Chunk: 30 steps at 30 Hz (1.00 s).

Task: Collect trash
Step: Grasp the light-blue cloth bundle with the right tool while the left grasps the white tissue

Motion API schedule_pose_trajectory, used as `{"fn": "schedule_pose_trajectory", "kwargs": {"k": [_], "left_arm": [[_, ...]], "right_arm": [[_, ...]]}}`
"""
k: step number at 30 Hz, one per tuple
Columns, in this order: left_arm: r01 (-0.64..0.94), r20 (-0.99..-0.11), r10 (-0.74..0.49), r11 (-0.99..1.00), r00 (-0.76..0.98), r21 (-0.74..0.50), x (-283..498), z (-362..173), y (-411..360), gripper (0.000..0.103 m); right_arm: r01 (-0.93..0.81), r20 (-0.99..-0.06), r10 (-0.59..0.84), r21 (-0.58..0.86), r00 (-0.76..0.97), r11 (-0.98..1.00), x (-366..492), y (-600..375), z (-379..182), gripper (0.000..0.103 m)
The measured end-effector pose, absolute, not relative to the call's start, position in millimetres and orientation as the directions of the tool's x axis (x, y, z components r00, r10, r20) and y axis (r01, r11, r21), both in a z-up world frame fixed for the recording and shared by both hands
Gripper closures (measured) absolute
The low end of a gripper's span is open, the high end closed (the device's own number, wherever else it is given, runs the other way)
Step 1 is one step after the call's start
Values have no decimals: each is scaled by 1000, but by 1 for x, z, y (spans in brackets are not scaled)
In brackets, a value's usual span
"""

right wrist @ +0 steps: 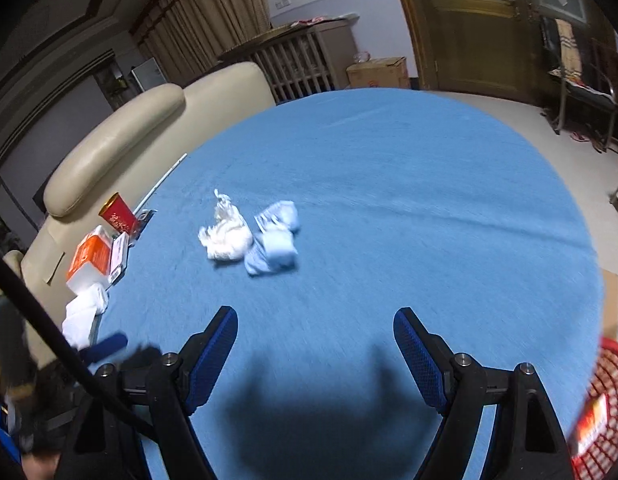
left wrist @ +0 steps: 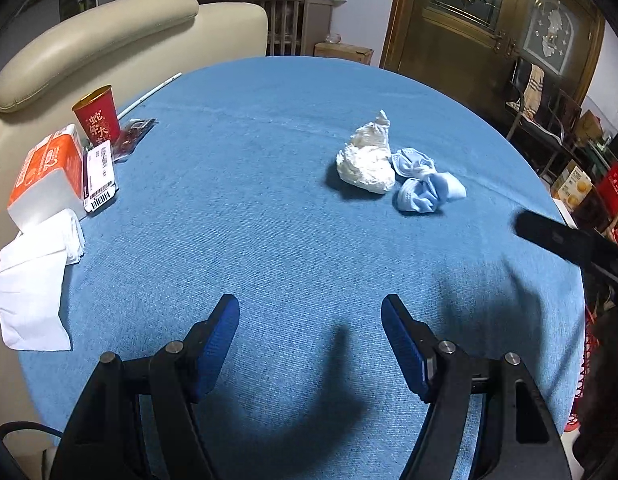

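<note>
Trash wad [left wrist: 367,162] at one o'clock touches the mask [left wrist: 423,184]; my spread, empty tongs [left wrist: 310,338] may snag both.

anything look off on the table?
Yes: a crumpled white wad and a balled-up blue face mask lie loose, touching, mid-table, apart from the things grouped at the sofa-side edge. There a tissue sheet overhangs the edge. Both grippers, left and right, are open and empty.

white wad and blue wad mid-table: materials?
White wad: looks like crumpled tissue or thin paper, matte, with soft irregular creases. Blue wad: likely balled-up nonwoven face masks, matte, with a pleated edge and thin loops showing. Neither is certain.
</note>
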<state>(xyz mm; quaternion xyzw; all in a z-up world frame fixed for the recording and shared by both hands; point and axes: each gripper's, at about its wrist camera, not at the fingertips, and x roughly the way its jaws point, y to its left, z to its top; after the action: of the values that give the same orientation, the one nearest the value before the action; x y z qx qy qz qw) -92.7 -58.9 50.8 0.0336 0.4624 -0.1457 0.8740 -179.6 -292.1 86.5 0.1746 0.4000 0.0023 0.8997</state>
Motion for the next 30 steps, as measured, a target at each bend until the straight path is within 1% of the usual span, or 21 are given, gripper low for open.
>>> {"fn": "schedule_pose_trajectory", "kwargs": {"k": [5, 10, 12, 13, 14, 16, 18, 19, 20, 21, 22, 30], "left_arm": [[274, -819, -230, 957, 525, -94, -85, 50, -52, 29], [252, -818, -229, 962, 527, -106, -73, 49, -43, 29], [243, -819, -231, 963, 525, -116, -69, 49, -41, 29], [241, -818, -233, 963, 525, -120, -67, 49, -40, 29], [238, -817, -233, 964, 528, -121, -65, 50, -40, 29], [239, -816, -235, 963, 529, -122, -62, 51, -42, 29], [242, -812, -238, 963, 533, -123, -59, 53, -45, 29], [243, -811, -240, 962, 534, -124, -57, 54, -46, 29], [246, -810, -243, 961, 534, -126, -54, 55, -49, 29], [248, -808, -246, 960, 535, -128, -52, 56, -52, 29], [251, -806, -249, 959, 537, -128, -49, 58, -55, 29], [312, -793, -295, 940, 533, -140, -23, 62, -102, 29]], "right_arm": [[155, -759, 152, 317, 633, 936, -128, -283, 70, 20], [154, -768, 142, 300, 625, 942, -99, -274, 64, 21], [150, -768, 142, 296, 625, 943, -92, -272, 64, 24], [147, -769, 145, 297, 623, 944, -91, -271, 64, 30], [145, -775, 148, 295, 615, 944, -85, -269, 62, 39], [141, -789, 156, 294, 595, 945, -75, -267, 57, 48], [135, -796, 168, 299, 581, 945, -68, -265, 50, 52], [132, -795, 174, 303, 582, 944, -67, -264, 50, 62], [122, -791, 184, 309, 583, 943, -67, -263, 49, 68], [115, -791, 185, 306, 584, 945, -68, -262, 49, 69], [102, -786, 183, 298, 591, 949, -70, -260, 50, 73], [106, -763, 151, 276, 629, 955, -106, -278, 62, 75]]}}
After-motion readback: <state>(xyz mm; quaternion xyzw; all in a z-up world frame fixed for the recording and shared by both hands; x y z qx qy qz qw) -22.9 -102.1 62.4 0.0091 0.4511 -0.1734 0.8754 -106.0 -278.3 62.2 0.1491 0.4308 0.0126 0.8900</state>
